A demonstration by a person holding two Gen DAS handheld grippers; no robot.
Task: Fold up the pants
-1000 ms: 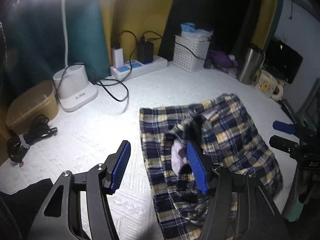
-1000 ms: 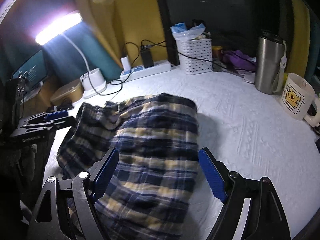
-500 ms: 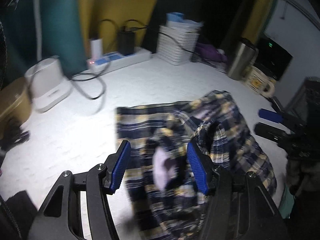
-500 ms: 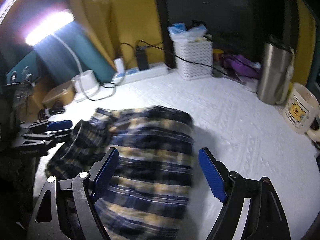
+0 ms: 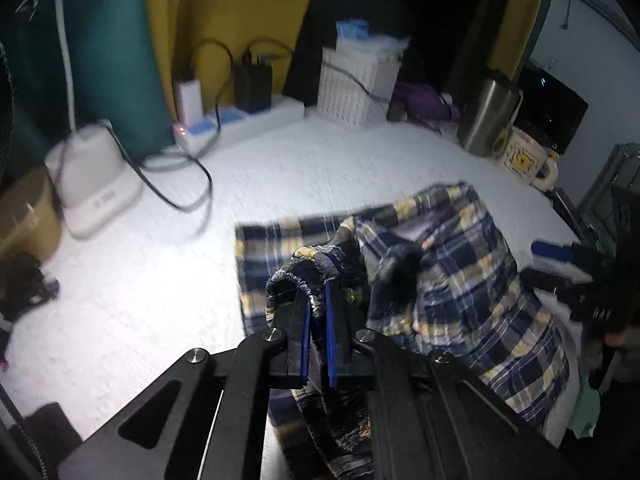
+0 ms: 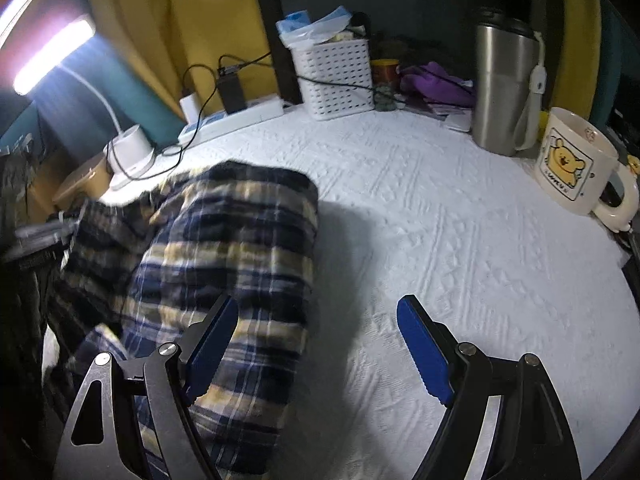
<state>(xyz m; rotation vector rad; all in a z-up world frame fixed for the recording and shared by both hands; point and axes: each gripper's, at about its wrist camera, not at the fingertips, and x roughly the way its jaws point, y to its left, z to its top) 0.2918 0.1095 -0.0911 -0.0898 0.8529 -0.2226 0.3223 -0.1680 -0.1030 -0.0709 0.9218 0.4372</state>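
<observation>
Since 0.5 s ago the left gripper (image 5: 318, 312) went from spread wide over the cloth to clenched on a bunched edge of the plaid pants (image 5: 460, 280); the blue pads (image 5: 306, 332) now pinch a dark hemmed fold that humps up over the fingertips. Pants shifted a bit, left view still motion-blurred. Right gripper (image 6: 316, 344) unchanged: released, blue pads wide apart, left pad over the pants, right pad above bare cloth, gripping nothing.

Pants lie crumpled on the white textured table cover (image 6: 440, 220), toward the near edge, partly folded over themselves, one portion hanging off the front edge by the left gripper. In the right view the pants (image 6: 224, 248) fill the left-centre, raised in a hump.

Along the back: white power strip (image 5: 240, 120) with plugged chargers, white perforated basket (image 6: 336, 76), steel tumbler (image 6: 504, 84), bear mug (image 6: 572, 164), white lamp base (image 5: 92, 180) with black cable looping on the cover. All well apart from the pants. Lamp head (image 6: 52, 56) lit at upper left of the right view.
</observation>
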